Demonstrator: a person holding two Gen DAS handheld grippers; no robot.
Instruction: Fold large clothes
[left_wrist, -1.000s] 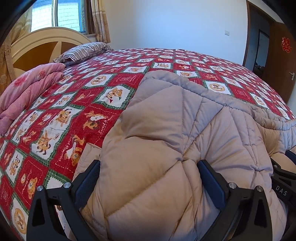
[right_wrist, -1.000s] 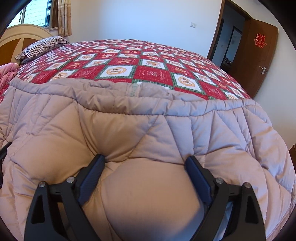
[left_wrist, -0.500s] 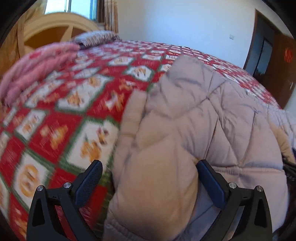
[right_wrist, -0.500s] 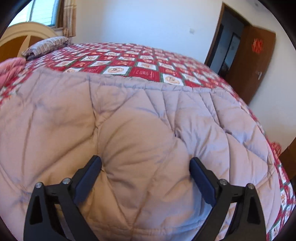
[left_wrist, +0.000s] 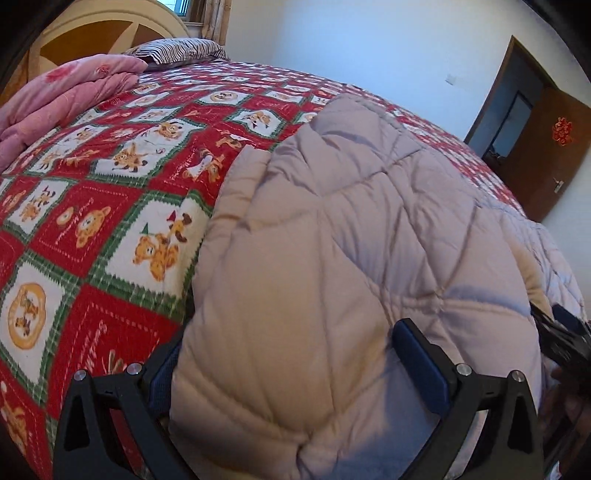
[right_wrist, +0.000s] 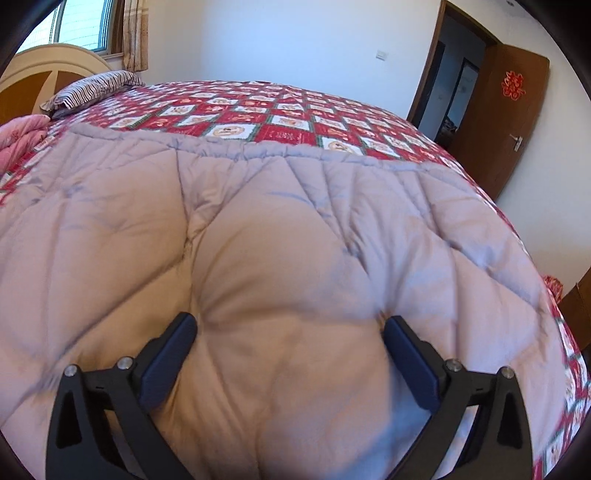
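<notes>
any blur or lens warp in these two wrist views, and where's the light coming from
Left wrist view: fisheye bends the bedspread into a dome, dark vignette at the corners, the padded coat fairly sharp, daylight from the window top left. Right wrist view: same doming, coat slightly smeared low on both sides, window bright but not blown out.

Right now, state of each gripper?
Left gripper: wide, puffy coat bulging between; grip cannot be told.
Right gripper: opening, coat between.
</notes>
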